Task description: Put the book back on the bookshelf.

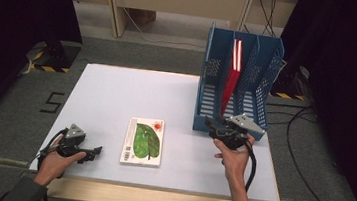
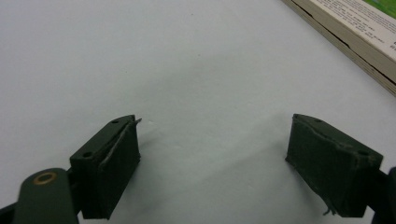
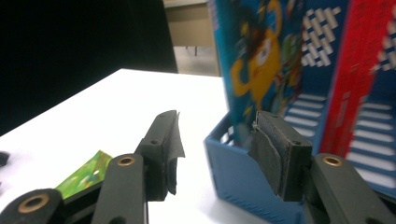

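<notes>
Book (image 1: 143,141) flat, long axis front-to-back.

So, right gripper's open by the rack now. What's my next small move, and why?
Probably draw the right gripper back from the blue rack and swing it toward the leaf book. Its jaws are open with nothing between them, a colourful book and a red one already stand in the rack, and the leaf book lies flat on the table.

Bright table, dark blurred surroundings
</notes>
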A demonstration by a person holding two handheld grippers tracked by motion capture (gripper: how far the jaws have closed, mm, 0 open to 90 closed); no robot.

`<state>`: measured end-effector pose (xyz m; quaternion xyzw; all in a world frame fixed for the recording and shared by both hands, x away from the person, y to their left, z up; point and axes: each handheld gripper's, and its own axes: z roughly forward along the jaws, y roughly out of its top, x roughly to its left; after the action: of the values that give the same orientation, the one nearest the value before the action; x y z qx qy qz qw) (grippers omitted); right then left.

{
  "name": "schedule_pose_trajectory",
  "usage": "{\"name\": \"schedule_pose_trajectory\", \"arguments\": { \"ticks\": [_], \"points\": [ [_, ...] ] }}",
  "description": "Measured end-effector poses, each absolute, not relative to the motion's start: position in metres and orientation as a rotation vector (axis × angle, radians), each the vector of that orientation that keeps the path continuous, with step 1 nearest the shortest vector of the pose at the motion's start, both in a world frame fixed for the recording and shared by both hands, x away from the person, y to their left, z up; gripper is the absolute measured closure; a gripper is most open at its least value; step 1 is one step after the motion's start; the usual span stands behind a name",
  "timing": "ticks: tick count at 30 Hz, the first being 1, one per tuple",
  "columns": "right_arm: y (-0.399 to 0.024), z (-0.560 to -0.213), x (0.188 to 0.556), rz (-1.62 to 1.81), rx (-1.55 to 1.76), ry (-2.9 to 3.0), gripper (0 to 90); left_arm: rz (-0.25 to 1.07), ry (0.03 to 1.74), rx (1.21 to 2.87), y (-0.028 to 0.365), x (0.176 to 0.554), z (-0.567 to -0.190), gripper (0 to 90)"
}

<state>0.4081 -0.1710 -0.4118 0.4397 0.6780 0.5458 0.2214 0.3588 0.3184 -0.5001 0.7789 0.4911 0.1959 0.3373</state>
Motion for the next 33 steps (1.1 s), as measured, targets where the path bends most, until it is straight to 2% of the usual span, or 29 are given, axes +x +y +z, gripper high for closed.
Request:
{"name": "schedule_pose_trajectory", "arguments": {
  "ticks": [8,15,22,33],
  "points": [
    [-0.143,-0.431,0.403,1.488,1.212,1.981,47.9,0.527,1.277,2.029,0.314,0.359,-0.499,16.0],
    [-0.120,-0.445,0.398,1.502,1.229,2.083,45.6,0.509,1.194,2.069,0.295,0.357,-0.498,16.3],
    [-0.105,-0.455,0.396,1.468,1.233,2.148,42.1,0.502,1.186,2.051,0.286,0.357,-0.497,16.2],
    [-0.094,-0.468,0.394,1.439,1.228,2.222,42.2,0.518,1.078,2.128,0.255,0.349,-0.497,15.7]
  ]
}}
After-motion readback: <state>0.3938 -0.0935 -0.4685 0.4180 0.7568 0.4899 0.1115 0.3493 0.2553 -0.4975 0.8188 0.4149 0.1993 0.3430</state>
